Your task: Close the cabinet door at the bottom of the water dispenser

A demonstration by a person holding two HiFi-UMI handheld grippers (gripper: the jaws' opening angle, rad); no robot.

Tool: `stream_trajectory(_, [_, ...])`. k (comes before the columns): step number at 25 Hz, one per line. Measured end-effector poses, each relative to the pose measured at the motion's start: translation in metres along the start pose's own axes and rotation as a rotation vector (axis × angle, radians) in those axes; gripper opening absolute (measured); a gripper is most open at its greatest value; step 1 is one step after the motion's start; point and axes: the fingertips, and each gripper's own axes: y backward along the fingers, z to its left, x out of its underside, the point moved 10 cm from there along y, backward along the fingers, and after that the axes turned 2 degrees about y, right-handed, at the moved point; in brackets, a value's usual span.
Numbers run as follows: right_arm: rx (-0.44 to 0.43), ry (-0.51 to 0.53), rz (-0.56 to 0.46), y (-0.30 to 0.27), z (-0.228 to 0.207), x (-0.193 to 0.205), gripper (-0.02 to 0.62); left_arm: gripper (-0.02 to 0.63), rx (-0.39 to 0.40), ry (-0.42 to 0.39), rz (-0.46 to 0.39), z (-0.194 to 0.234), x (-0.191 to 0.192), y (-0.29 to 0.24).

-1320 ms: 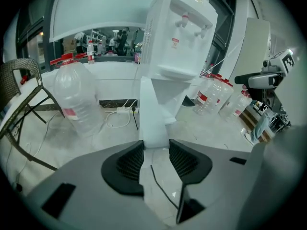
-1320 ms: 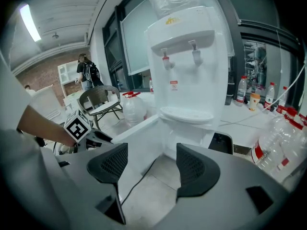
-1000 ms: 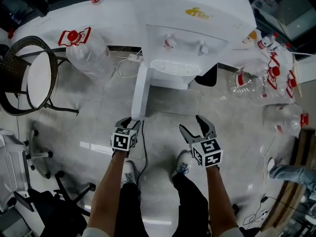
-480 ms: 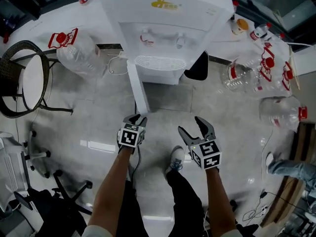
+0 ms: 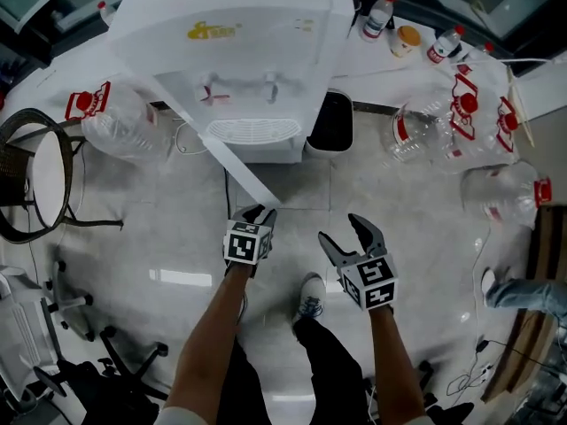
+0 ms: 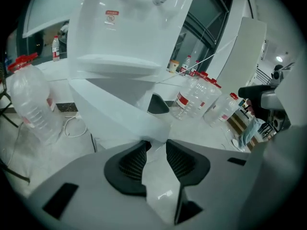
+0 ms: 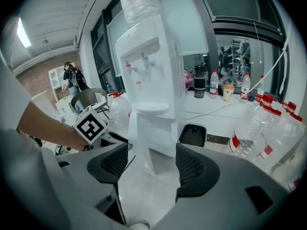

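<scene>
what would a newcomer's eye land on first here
The tall white water dispenser stands at top centre of the head view, with its cabinet door standing wide open over the floor. The left claw, whose jaws have just been closing, grips that door's free edge. Big empty water jugs lie piled to the right.

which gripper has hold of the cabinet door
The left gripper: its jaws have just closed on the edge of the open cabinet door. The right gripper has open, empty jaws.
</scene>
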Motion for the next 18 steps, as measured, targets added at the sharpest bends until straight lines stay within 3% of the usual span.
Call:
stream_trajectory(4, [0.004,-0.018,0.038,-0.001,-0.019,0.007,0.322,0.14,-0.004,-0.035,-0.004,-0.012,-0.023,-0.03])
stream_trajectory(7, [0.016,-0.035,0.002,-0.004,-0.034,0.006,0.322,0.141,-0.002,-0.061,-0.023,-0.014,-0.043,-0.05])
stream_trajectory(18, [0.055,-0.084,-0.007,-0.009,-0.083,0.012,0.322,0.14,-0.027,-0.06,-0.095,-0.004,-0.106,-0.114])
